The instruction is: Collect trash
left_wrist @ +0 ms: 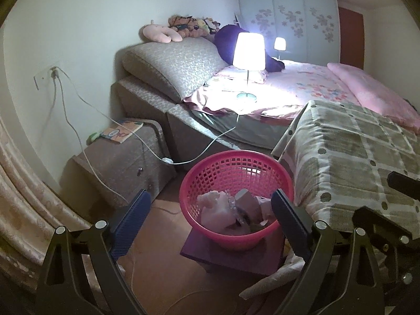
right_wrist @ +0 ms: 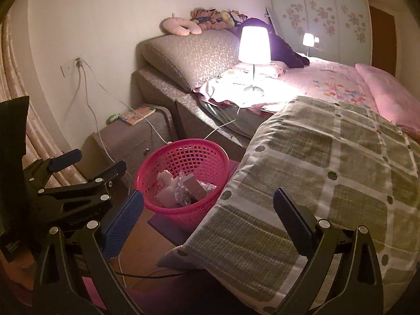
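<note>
Pink cotton covers most of the bed (left_wrist: 302,84), the largest thing in sight, and the red-pink plastic basket (left_wrist: 210,173) stands on the floor just beside its near corner, under the overhang of the checked quilt (right_wrist: 328,162) and perched on a dark purple block (left_wrist: 210,249). Behind the basket, toward the wall, sits the brown nightstand (left_wrist: 120,157), and a lit lamp (left_wrist: 248,52) stands on the bed beyond the basket. Inside the basket lies the trash (left_wrist: 225,210): pale crumpled tissue, a crinkled clear wrapper and a boxy grey piece, heaped with no clear long axis. The left hand-held gripper (left_wrist: 210,215) is spread wide with nothing in it, and the basket sits straight ahead between its blue pads, so the left is plainly the nearer. The right hand-held gripper (right_wrist: 207,218) is likewise wide and empty, with the basket ahead and off to its left, its right finger over the quilt. A pale scrap (left_wrist: 270,281) near the basket's foot, half cut off by the left finger, may be loose trash; I cannot tell. The basket's bottom is hidden by the heap
</note>
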A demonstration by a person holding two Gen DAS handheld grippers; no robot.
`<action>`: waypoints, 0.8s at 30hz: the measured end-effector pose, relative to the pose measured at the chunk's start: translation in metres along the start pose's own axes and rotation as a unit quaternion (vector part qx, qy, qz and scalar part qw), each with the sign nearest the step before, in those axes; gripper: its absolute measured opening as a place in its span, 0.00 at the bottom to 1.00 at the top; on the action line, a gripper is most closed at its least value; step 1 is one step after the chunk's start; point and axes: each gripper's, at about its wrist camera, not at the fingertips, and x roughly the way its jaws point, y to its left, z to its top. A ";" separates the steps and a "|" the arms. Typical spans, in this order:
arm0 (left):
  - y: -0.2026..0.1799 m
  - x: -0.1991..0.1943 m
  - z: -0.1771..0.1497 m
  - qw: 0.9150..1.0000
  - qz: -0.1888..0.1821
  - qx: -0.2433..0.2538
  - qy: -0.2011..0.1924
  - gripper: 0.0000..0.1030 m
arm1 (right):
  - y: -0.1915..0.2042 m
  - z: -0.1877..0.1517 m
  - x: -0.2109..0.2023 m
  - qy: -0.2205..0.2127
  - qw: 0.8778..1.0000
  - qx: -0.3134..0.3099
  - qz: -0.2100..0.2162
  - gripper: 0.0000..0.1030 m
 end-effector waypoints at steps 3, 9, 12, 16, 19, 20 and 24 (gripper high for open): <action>-0.003 0.000 -0.001 1.000 -0.001 0.003 0.000 0.87 | 0.000 -0.001 0.002 0.004 1.000 0.000 0.001 0.93; -0.003 0.001 -0.002 1.000 -0.003 0.002 0.003 0.87 | -0.001 -0.002 0.003 0.007 1.000 0.004 0.000 0.93; -0.004 0.001 -0.002 1.000 -0.003 0.004 0.003 0.87 | -0.001 -0.002 0.003 0.007 1.000 0.003 0.000 0.93; -0.006 0.002 -0.003 1.000 -0.002 0.005 0.004 0.87 | 0.000 -0.002 0.003 0.008 1.000 0.001 0.002 0.93; -0.006 0.002 -0.004 1.000 -0.003 0.005 0.004 0.87 | 0.000 -0.003 0.004 0.009 1.000 0.000 0.004 0.93; -0.006 0.002 -0.004 1.000 -0.002 0.005 0.004 0.87 | 0.000 -0.003 0.004 0.010 1.000 0.000 0.005 0.93; -0.006 0.002 -0.004 1.000 -0.002 0.005 0.004 0.87 | 0.000 -0.003 0.005 0.010 1.000 0.000 0.005 0.93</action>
